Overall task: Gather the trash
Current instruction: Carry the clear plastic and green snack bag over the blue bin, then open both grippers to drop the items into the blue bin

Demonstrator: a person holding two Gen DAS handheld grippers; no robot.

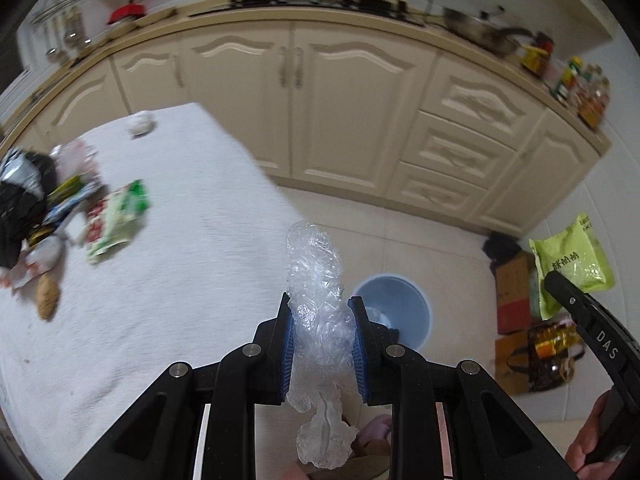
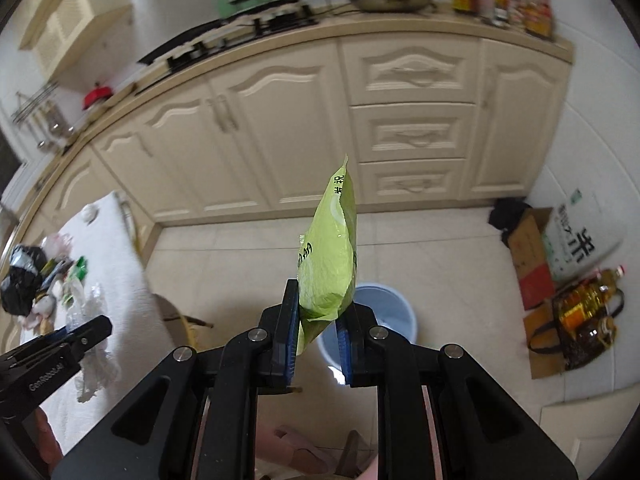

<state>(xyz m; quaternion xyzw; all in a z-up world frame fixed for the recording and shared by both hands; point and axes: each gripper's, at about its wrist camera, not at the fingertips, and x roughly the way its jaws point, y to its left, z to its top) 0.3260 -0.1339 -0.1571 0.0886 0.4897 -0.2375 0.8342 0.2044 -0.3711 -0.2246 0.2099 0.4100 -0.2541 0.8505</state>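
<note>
My left gripper (image 1: 321, 308) is shut on a crumpled clear plastic wrap (image 1: 316, 280), held in the air above the floor beside the table. My right gripper (image 2: 319, 296) is shut on a lime-green snack bag (image 2: 330, 256), which also shows in the left wrist view (image 1: 572, 260). A light blue trash bin (image 1: 400, 312) stands open on the floor below both grippers; it also shows in the right wrist view (image 2: 384, 316). More trash is piled (image 1: 60, 208) at the left of the white-clothed table (image 1: 180, 280).
A crumpled white ball (image 1: 141, 123) lies at the table's far end. Cream kitchen cabinets (image 1: 296, 92) run along the back. Cardboard boxes (image 2: 532, 264) and a bag of oil bottles (image 2: 584, 316) stand by the right wall. A black bag (image 2: 20, 280) lies with the table trash.
</note>
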